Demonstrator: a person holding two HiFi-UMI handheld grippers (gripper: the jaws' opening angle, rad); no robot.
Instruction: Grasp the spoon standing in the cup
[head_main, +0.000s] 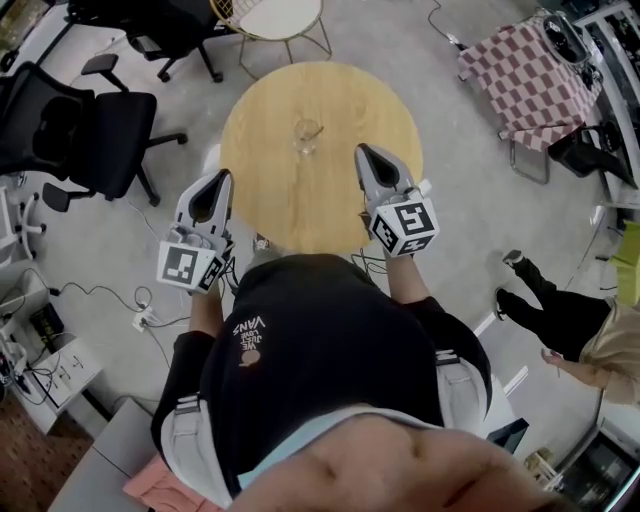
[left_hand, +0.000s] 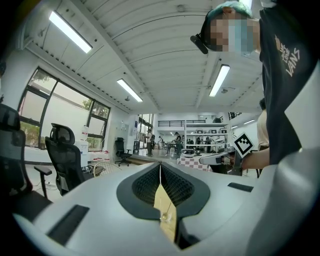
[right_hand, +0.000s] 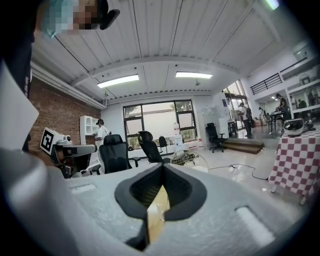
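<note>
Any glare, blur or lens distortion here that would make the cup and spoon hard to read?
Head view: soft, even light, no hard glare on the round table; the clear cup is tiny, so the spoon barely reads. Left gripper view: heavy fisheye bending, dark corners, ceiling lights blown out, near jaws soft. Right gripper view: same fisheye and dark corners, windows washed out.

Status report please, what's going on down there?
Left gripper and right gripper shut, empty. Spoon stands in cup on table, untouched. Nothing in the way.
</note>
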